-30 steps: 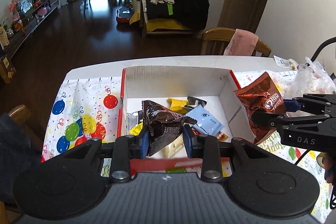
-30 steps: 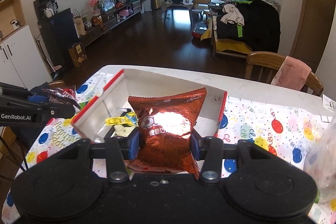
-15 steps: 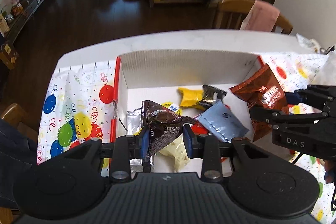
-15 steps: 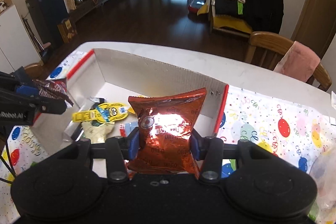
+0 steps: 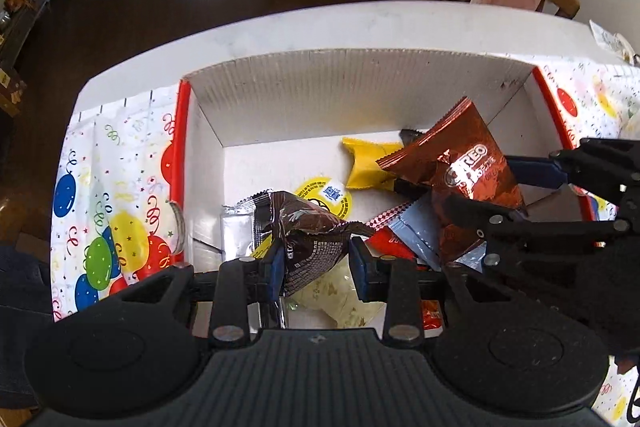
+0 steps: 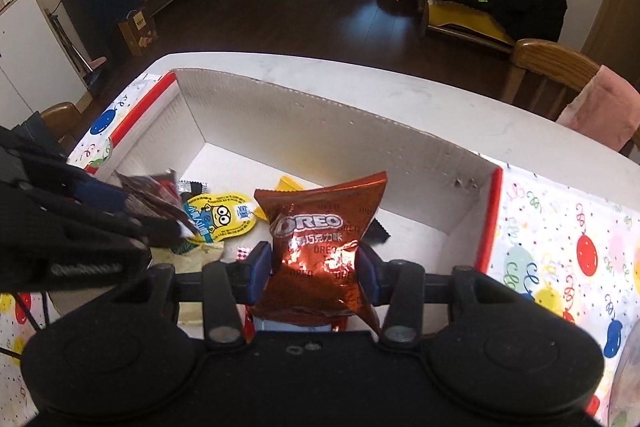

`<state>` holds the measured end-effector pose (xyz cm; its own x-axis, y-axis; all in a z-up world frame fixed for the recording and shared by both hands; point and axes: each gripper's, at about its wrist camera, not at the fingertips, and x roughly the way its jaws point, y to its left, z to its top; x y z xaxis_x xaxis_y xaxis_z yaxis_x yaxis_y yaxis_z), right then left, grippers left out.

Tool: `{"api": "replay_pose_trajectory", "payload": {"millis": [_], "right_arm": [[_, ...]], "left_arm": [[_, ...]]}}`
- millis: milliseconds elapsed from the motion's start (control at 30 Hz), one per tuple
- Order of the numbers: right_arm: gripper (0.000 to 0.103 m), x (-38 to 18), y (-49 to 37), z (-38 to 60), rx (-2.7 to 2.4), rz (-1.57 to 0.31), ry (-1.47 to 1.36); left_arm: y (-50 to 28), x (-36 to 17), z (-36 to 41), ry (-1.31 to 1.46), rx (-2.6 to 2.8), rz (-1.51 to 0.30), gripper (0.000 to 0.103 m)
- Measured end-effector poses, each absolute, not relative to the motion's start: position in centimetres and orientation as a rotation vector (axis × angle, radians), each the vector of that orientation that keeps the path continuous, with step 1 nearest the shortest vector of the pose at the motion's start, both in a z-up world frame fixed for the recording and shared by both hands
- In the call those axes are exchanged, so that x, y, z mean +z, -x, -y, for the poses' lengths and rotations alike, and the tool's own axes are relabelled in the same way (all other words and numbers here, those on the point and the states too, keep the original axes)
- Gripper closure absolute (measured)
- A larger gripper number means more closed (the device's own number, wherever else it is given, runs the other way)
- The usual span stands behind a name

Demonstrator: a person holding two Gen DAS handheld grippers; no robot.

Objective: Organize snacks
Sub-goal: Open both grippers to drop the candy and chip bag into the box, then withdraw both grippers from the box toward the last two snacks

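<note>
Landmark: white cardboard box with red rims (image 5: 360,99) on the bench.
My left fingers (image 5: 316,259): clamped on a crumpled dark brown foil packet (image 5: 308,235), over the box's near-left part.
My right fingers (image 6: 314,267): gripping a shiny copper-red Oreo bag (image 6: 320,239), above the box's right half.

Right gripper (image 6: 314,269) clamping a copper cookie packet (image 6: 320,243) between its blue pads, hanging over the near edge of a white cardboard box (image 6: 320,123), yellow cartoon packet (image 6: 220,221) lying ahead to its left, left gripper (image 6: 120,223) reaching in from the left holding a dark wrapper (image 6: 148,193), balloon tablecloth (image 6: 560,235) spreading to the right.
</note>
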<state>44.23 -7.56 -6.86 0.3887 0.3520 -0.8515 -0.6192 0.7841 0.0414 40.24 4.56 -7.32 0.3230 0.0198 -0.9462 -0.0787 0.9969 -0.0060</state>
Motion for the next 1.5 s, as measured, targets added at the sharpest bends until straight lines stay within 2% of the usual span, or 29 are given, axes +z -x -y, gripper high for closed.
{"api": "replay_pose_trajectory", "payload": {"millis": [133, 367, 500, 900, 1167, 1367, 1500], "right_arm": [[0.056, -7.0, -44.2, 7.1, 0.630, -0.996, 0.344], [0.044, -7.1, -44.1, 7.3, 0.620, -0.985, 0.349], [0.040, -6.7, -44.0, 7.9, 0.618, -0.977, 0.329], [0.023, -4.0, -41.2, 9.5, 0.635, -0.924, 0.267], [0.017, -1.6, -38.4, 10.4, 0.643, -0.881, 0.226], [0.016, 0.1, -36.0, 10.8, 0.655, -0.848, 0.197], [0.015, 1.0, -34.2, 10.9, 0.672, -0.828, 0.183]], "left_arm": [[-41.1, -8.1, -4.6, 0.050, 0.063, -1.277, 0.070], [-41.5, -8.4, -4.0, 0.003, 0.057, -1.295, 0.069], [-41.3, -8.2, -4.3, 0.010, 0.064, -1.279, 0.054], [-38.0, -5.5, -4.8, 0.037, 0.053, -1.152, 0.049], [-34.6, -2.5, -5.3, 0.054, 0.056, -1.056, 0.046], [-31.4, -0.3, -5.7, 0.066, 0.050, -0.985, 0.045], [-29.1, 1.0, -6.2, 0.073, 0.041, -0.935, 0.039]]}}
